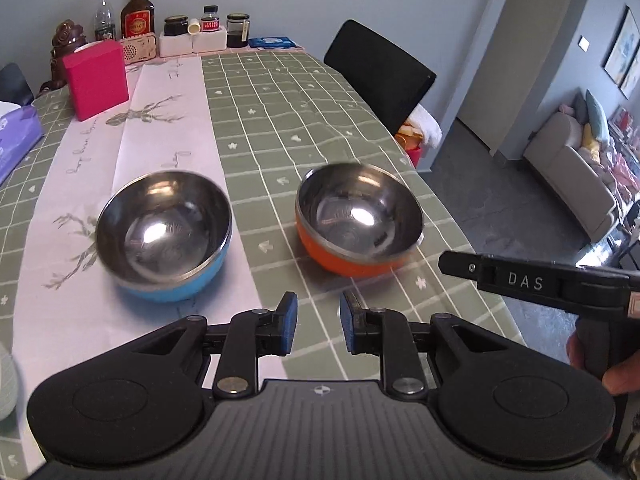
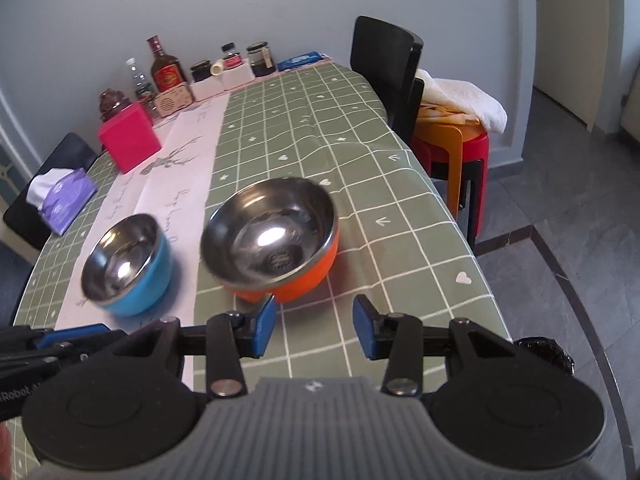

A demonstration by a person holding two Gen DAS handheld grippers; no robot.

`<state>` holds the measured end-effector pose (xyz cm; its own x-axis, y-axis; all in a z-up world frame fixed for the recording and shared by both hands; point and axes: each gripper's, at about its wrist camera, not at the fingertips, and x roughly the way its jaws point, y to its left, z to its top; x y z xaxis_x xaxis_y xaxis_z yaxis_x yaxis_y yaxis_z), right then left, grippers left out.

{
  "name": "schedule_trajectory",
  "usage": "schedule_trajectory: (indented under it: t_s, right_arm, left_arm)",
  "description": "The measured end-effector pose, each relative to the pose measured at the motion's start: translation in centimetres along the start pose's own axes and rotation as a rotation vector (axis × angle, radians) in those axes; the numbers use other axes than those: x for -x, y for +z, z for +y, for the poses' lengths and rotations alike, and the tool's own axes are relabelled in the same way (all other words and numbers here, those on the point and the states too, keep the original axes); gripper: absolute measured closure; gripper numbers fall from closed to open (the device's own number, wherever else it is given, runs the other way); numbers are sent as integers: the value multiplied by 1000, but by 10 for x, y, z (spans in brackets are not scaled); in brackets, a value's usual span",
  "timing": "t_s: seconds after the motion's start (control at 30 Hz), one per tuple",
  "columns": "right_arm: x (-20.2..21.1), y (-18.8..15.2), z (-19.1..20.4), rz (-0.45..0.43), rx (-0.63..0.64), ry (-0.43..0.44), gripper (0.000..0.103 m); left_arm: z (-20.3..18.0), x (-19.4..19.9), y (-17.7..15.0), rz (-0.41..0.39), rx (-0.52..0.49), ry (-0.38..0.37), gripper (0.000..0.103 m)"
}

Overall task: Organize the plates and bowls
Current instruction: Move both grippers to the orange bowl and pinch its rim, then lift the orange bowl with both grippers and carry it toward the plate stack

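Two steel-lined bowls stand upright and apart on the table. The blue bowl (image 1: 166,232) is on the white runner at the left; it also shows in the right wrist view (image 2: 128,266). The orange bowl (image 1: 359,220) is on the green cloth to its right and shows in the right wrist view (image 2: 272,236). My left gripper (image 1: 318,322) is open and empty, just short of the gap between the bowls. My right gripper (image 2: 314,328) is open and empty, in front of the orange bowl's near rim, its left pad close to the bowl. No plates are in view.
A green checked tablecloth (image 1: 304,120) covers the table. A pink box (image 1: 96,78), bottles and jars (image 1: 138,10) stand at the far edge. A tissue pack (image 2: 66,196) lies left. A black chair (image 1: 380,72) and stacked stools (image 2: 460,140) stand by the right edge.
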<state>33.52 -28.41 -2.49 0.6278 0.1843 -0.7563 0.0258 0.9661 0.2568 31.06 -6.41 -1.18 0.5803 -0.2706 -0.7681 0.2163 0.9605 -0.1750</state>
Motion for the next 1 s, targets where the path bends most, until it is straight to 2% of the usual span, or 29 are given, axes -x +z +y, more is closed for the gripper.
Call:
schedule_trajectory:
  t_s: [0.17,0.27,0.43,0.57,0.8,1.0]
  right_arm:
    - [-22,19,-3,11,-61,31,61]
    - [-37,27,-1,26,-79,34,61]
    - [-60,33,2,56,-88,32,62]
    - [-77,34,1,79,-103,15,68]
    - [-83,34,-4,89,-114,-15,85]
    - [-80,30,0,101,-110,-27,89]
  left_arm:
    - [3,-30,19,-20,65,-7,77]
    - [5,-49,25,-16,96,31,77]
    - [10,-71,29,-27,139,48,76]
    - [15,-82,30,-6,180,28,76]
    - [6,-97,28,17,148,32,77]
    - [-1,-90,24,26,134,78,82]
